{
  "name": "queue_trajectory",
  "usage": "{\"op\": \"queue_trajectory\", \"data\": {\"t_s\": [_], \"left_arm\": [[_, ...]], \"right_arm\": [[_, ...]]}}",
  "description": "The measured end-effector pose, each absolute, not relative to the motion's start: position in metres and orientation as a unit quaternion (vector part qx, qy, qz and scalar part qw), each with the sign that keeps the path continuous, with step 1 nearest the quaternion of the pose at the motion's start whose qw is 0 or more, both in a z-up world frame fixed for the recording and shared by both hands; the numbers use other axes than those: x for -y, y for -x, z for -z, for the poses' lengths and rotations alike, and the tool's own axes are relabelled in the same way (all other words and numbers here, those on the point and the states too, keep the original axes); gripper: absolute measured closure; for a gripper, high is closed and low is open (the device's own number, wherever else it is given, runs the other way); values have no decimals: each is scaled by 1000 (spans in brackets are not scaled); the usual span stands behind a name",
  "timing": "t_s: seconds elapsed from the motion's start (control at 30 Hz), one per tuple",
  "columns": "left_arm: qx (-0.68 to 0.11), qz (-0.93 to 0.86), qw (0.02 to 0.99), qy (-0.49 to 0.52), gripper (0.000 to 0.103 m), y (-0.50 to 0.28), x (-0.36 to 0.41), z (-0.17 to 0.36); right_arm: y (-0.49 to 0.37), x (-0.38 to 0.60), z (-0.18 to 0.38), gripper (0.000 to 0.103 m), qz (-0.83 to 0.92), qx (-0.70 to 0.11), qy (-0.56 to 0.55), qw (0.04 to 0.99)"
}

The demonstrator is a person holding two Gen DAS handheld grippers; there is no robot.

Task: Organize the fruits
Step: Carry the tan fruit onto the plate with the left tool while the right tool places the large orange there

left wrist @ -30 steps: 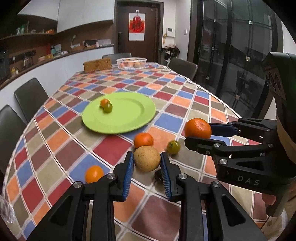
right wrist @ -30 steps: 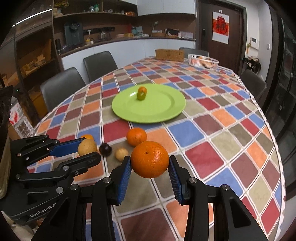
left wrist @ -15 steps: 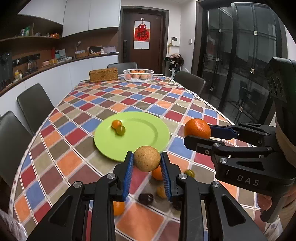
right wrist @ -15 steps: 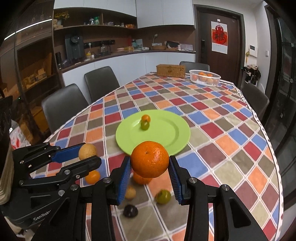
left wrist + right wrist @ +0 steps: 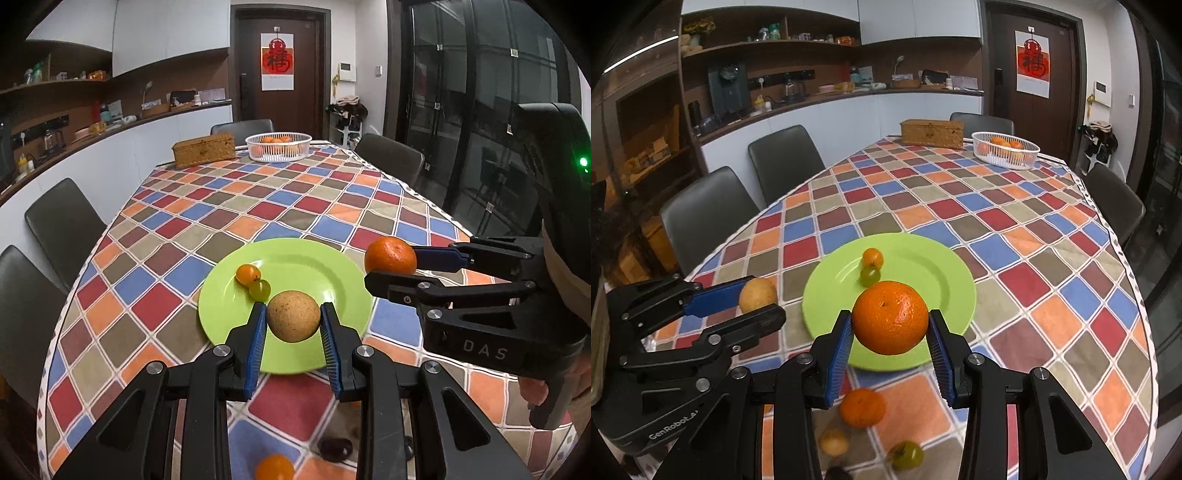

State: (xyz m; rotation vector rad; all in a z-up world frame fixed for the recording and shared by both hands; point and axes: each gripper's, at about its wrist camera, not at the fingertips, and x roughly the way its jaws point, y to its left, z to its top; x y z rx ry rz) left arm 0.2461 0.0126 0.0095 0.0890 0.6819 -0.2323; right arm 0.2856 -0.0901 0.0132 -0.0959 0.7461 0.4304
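Right tool point(image 5: 889, 334) clamped on large orange point(image 5: 890, 316), held above near edge of green plate point(image 5: 934, 280). On plate: small orange fruit point(image 5: 873, 257) touching green fruit point(image 5: 870, 276). Left tool point(image 5: 753, 302) at left, gripping tan round fruit point(image 5: 758, 294) off plate's left side. On checkered bench point(image 5: 1015, 236) below tools: tangerine point(image 5: 862, 407), small tan fruit point(image 5: 833, 441), green fruit point(image 5: 906, 455), blurred. Far end: white basket point(image 5: 1005, 149) with oranges, wicker box point(image 5: 931, 133) beside it.
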Motion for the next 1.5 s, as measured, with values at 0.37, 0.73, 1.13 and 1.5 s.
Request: {"op": "queue_trajectory", "data": {"t_s": [0.37, 0.73, 1.13, 1.5], "left_arm": [[-389, 116, 913, -33, 74, -311, -22, 20], [-445, 109, 889, -13, 74, -353, -29, 57], [-463, 99, 881, -6, 70, -366, -35, 69], [-436, 100, 894, -19, 66, -347, -34, 44]], "right_arm": [[-347, 82, 8, 61, -197, -401, 45, 894], [-391, 75, 42, 61, -187, -453, 32, 871], [-408, 73, 64, 61, -177, -483, 22, 857], [-388, 76, 41, 61, -179, -454, 28, 872]]}}
